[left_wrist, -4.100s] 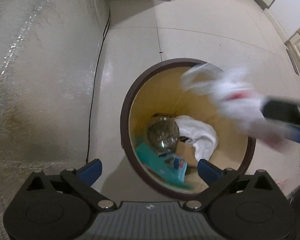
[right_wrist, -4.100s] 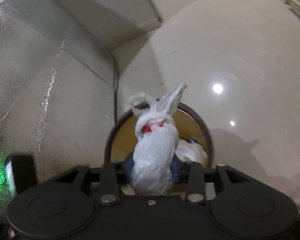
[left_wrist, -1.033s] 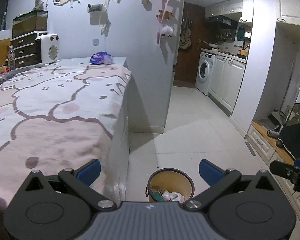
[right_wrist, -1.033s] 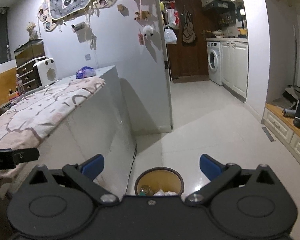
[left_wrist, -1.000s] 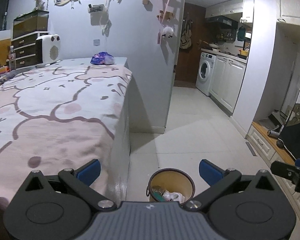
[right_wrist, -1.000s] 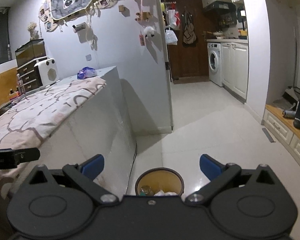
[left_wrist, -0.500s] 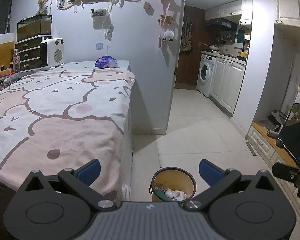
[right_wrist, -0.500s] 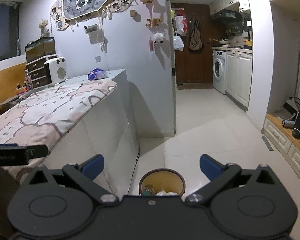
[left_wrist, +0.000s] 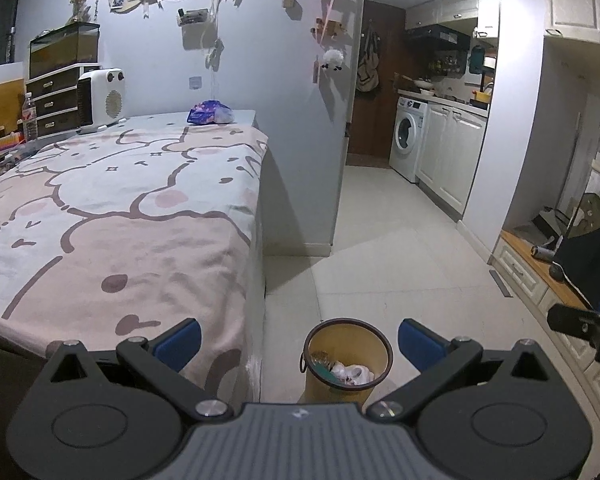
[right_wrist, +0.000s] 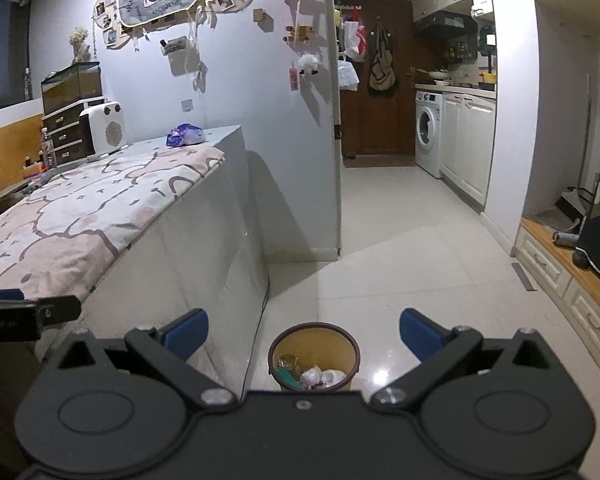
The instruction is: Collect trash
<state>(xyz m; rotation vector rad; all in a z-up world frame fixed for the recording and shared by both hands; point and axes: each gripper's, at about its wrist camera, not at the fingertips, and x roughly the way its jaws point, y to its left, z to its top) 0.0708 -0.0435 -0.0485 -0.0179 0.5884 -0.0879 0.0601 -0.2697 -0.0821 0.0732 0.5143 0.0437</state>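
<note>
- Fan heater (left_wrist: 101,100) stands at the far left end of the counter (left_wrist: 112,216), well beyond the bin and up at counter height.
- Purple wrapped bundle (left_wrist: 210,112) lies at the counter's far end, well apart from the bin (left_wrist: 347,360) and far ahead of both pairs of fingers; if it is trash, it looks like the only piece not yet collected. It lies slightly wider than deep, its long axis across the view.
- Left gripper (left_wrist: 299,340) is spread wide and holds nothing; judging by both views, it is the nearer one to the counter.
- Bin stands on the floor just beside the counter's near corner, below and between the fingers in both views. Inside are a white knotted bag (right_wrist: 324,376), a teal packet and something clear, perhaps glass.
- Right gripper (right_wrist: 303,330) is likewise spread and empty.
</note>
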